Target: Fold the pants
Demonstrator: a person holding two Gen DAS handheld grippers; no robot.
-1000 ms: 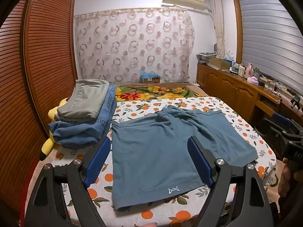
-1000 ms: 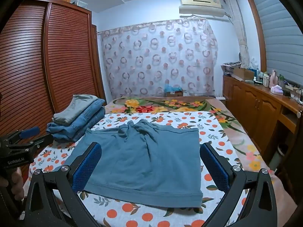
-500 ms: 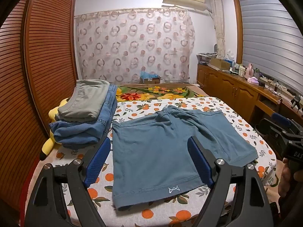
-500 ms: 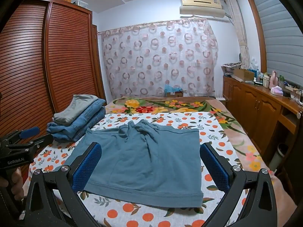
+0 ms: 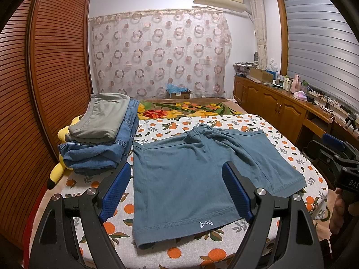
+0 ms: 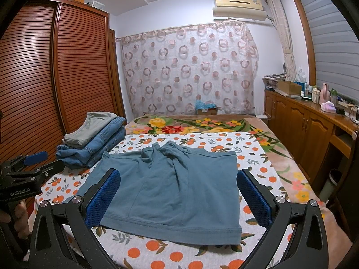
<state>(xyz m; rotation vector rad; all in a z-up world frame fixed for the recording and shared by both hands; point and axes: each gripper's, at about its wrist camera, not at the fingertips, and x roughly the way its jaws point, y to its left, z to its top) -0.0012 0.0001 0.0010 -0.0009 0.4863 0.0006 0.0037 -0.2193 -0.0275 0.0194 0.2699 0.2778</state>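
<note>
- Both tongs are hanging released above the near edge of the bed: the left tongs [image 5: 176,191] and the right tongs [image 6: 178,198] are each standing with their blue-padded jaws wide apart and gripping nothing.
- Between and just beyond them, the blue-grey knit cotton shorts [image 5: 197,170] are lying spread flat on the white bedsheet printed with oranges [image 5: 224,123], leg hems toward the tongs and the bunched drawstring waistband [image 6: 166,151] at the far side.
- The garment's long axis is running straight away from the person, so its centre seam is lying roughly midway between the two tongs.
- In the left wrist view, the left tongs are sitting over the left leg, whose hem carries a small white logo [image 5: 206,224]; this leg's outer edge is lying just inside the left jaw.
- In the right wrist view, the right tongs are framing the right leg, with the right hem corner [image 6: 237,238] near the right jaw.
- Each arm is therefore nearer its own leg; a lengthwise fold would probably call for one side to be carried across the seam onto the other.
- A stack of folded denim and grey-green trousers [image 5: 101,134] is resting just left of the shorts, close to but apart from their left edge, so a leftward sweep could nudge it.
</note>
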